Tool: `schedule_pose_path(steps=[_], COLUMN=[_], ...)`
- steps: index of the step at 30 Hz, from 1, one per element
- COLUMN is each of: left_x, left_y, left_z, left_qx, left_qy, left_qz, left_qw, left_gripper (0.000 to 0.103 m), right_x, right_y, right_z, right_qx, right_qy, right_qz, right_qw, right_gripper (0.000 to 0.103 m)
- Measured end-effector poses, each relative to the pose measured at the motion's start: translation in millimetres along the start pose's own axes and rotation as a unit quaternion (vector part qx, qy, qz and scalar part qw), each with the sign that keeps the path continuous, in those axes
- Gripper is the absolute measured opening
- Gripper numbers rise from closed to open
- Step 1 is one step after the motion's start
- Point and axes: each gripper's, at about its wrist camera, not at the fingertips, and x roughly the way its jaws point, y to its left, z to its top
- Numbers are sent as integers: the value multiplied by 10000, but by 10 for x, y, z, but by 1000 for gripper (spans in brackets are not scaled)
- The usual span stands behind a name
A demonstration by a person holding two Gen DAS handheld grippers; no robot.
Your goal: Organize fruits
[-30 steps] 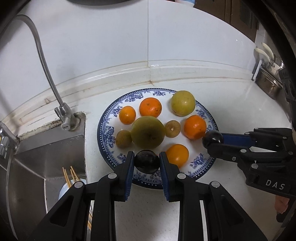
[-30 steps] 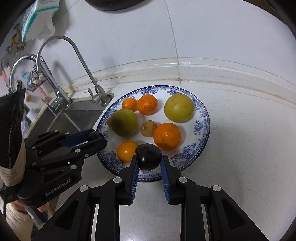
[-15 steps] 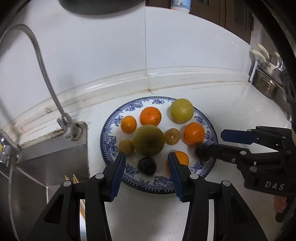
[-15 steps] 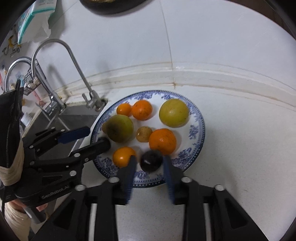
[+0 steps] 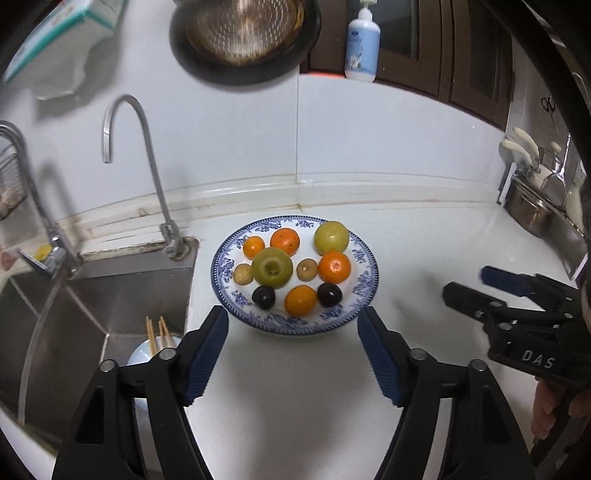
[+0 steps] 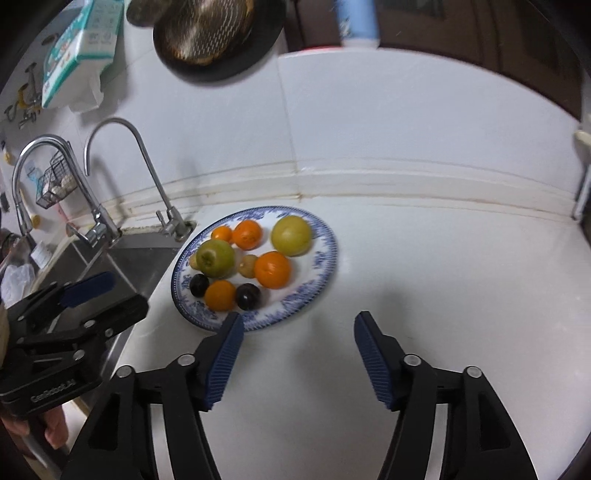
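A blue-and-white plate on the white counter holds several fruits: oranges, a green apple, a yellow-green fruit, small brown fruits and two dark plums near its front rim. My left gripper hangs before the plate, jaws opening, nothing between them. My right gripper is pulled back over bare counter to the plate's right, jaws opening and empty. Each gripper shows in the other's view at the side.
A steel sink with two taps lies left of the plate; a bowl with chopsticks sits in it. A strainer hangs on the wall. A soap bottle stands above it. Pots and utensils stand at the right.
Both grippers let go of the dark plums they held, opened wide, and drew back and up from the plate. The two plums now rest on the plate's front.
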Motion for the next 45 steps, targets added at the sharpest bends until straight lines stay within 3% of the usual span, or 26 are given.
schedule_pose_path(steps=[3,7,17,28,45], left_x=[-236,-574,-1205,-1560,-1876], left_y=[-124,-331,-746,-1026,-1173], left_z=[-70,-161,-424,-610,-740], left_qx=[-83,-88,-57,17,38], left_qy=[-170,-457,-812,-906,-1085], left_qz=[161,355,633,748,825], left_qw=[9997,9983,9947,9931,9907], left_gripper=[87,93,102,103,103], right_x=[-286,-618,-1320,-1816,-2141], right_y=[-113,-228,-478,-619,-639], right_z=[-71,-185,-521,-784,-963], right_qx=[-3,-62,-100,-90,-160], right_qy=[-218,-365,-612,-766,-993], right_qz=[-204,-359,-446,-420,-432], right_qw=[9996,9987,9971,9961,9940], right_gripper=[78,87,91,91,91])
